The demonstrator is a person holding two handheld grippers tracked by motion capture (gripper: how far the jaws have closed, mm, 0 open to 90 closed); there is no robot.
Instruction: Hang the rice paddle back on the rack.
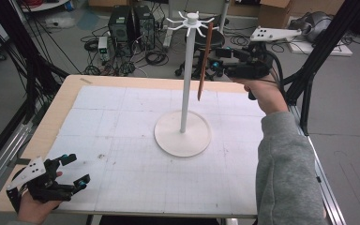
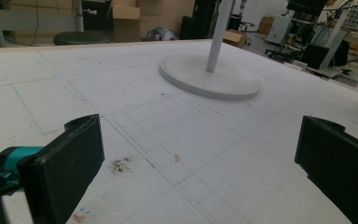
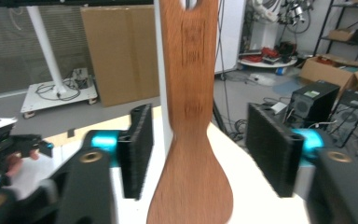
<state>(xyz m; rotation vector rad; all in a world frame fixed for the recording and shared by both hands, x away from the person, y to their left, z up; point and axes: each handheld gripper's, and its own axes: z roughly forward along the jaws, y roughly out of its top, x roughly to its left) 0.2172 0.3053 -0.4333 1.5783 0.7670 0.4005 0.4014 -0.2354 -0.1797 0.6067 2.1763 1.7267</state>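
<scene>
A white hanging rack (image 1: 185, 84) with a round base (image 2: 209, 79) stands mid-table, short hooks ringing its top. A brown wooden spatula (image 1: 205, 61) hangs from a hook on the rack's right side, blade down and well above the table. My right gripper (image 1: 217, 60) is raised level at the spatula, held by a hand in a grey sleeve. In the right gripper view the spatula (image 3: 191, 116) hangs between the jaws, which stand open with a gap on each side. My left gripper (image 1: 76, 169) rests open at the table's front left corner with nothing between its jaws (image 2: 196, 154).
The table (image 1: 122, 140) is covered with a white gridded sheet. Black frame posts (image 1: 309, 79) stand along its right side. On the floor behind it are computer towers (image 1: 131, 26), cables and a stool.
</scene>
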